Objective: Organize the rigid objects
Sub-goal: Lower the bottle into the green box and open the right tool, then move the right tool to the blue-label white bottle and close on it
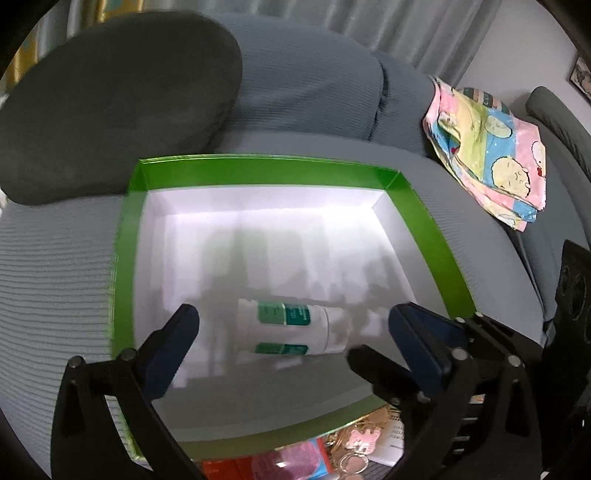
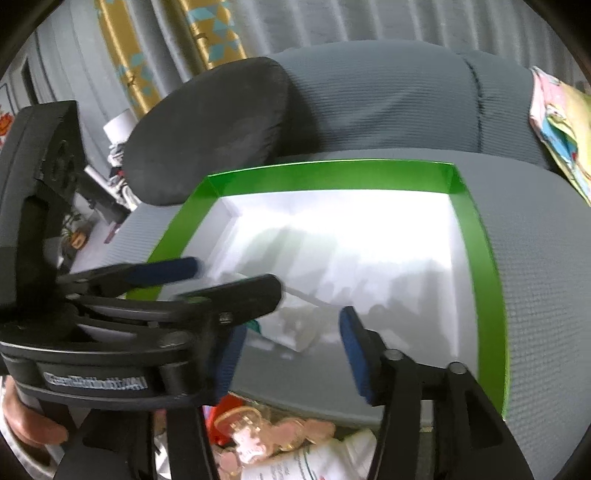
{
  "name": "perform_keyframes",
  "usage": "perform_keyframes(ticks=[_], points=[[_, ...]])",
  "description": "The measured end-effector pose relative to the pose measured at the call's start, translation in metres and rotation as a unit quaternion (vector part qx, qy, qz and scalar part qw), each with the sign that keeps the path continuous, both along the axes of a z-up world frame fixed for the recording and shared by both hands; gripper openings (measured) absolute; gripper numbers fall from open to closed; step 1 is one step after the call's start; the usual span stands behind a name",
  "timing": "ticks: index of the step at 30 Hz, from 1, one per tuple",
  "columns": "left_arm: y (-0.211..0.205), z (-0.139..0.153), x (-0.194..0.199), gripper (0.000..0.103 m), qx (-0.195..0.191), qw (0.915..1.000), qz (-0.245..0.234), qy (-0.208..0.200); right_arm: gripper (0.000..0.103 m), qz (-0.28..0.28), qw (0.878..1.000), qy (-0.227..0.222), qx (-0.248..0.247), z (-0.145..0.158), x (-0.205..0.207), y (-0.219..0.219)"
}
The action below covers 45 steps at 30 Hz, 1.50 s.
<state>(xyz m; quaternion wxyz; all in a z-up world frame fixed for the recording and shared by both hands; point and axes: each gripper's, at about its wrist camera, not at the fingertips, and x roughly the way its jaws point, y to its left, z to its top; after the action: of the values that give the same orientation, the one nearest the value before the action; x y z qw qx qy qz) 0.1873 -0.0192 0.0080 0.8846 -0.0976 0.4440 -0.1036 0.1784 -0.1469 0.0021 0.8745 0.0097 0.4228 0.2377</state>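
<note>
Left wrist: bottle (image 1: 291,326) in green-rimmed box (image 1: 266,171)

From the right wrist I see the white bottle (image 2: 295,328) only as a blur, half hidden behind the left gripper (image 2: 236,269). My left view cuts off the pink keychain clutter (image 1: 354,443) at its bottom edge; label print unreadable.

A home living room: a grey sofa (image 1: 314,92) with a dark cushion (image 1: 110,103), a folded cartoon-print cloth (image 1: 491,151), and curtains (image 2: 369,22) behind.
</note>
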Motion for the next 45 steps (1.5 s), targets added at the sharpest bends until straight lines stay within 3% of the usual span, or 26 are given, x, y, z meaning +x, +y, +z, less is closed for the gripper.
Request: perform_keyframes(ticks=[7, 15, 21, 32, 37, 41, 45], points=[[0.002, 0.02, -0.028, 0.102, 0.042, 0.9984, 0.017, -0.036, 0.069, -0.011, 1.0, -0.028, 0.008, 0.017, -0.033, -0.018], [-0.006, 0.047, -0.077, 0.102, 0.083, 0.9933, 0.028, -0.076, 0.07, -0.013, 0.998, -0.053, 0.011, 0.037, -0.085, -0.04], [-0.014, 0.054, -0.112, 0.102, 0.1, 0.991, 0.028, -0.084, 0.07, -0.024, 0.998, -0.055, 0.017, 0.043, -0.117, -0.059], [-0.032, 0.037, -0.159, 0.102, 0.081, 0.9954, 0.006, -0.051, 0.07, -0.055, 0.998, -0.03, -0.008, 0.026, -0.16, -0.102], [-0.045, 0.015, -0.17, 0.102, 0.041, 0.999, -0.004, -0.015, 0.07, -0.067, 0.997, -0.011, -0.032, 0.006, -0.168, -0.12], [-0.064, 0.001, -0.174, 0.102, 0.012, 0.9997, -0.022, -0.002, 0.07, -0.08, 0.997, 0.009, -0.018, -0.01, -0.17, -0.137], [-0.082, -0.01, -0.169, 0.102, -0.022, 0.9987, -0.043, 0.012, 0.07, -0.058, 0.998, -0.003, -0.016, -0.014, -0.171, -0.138]])
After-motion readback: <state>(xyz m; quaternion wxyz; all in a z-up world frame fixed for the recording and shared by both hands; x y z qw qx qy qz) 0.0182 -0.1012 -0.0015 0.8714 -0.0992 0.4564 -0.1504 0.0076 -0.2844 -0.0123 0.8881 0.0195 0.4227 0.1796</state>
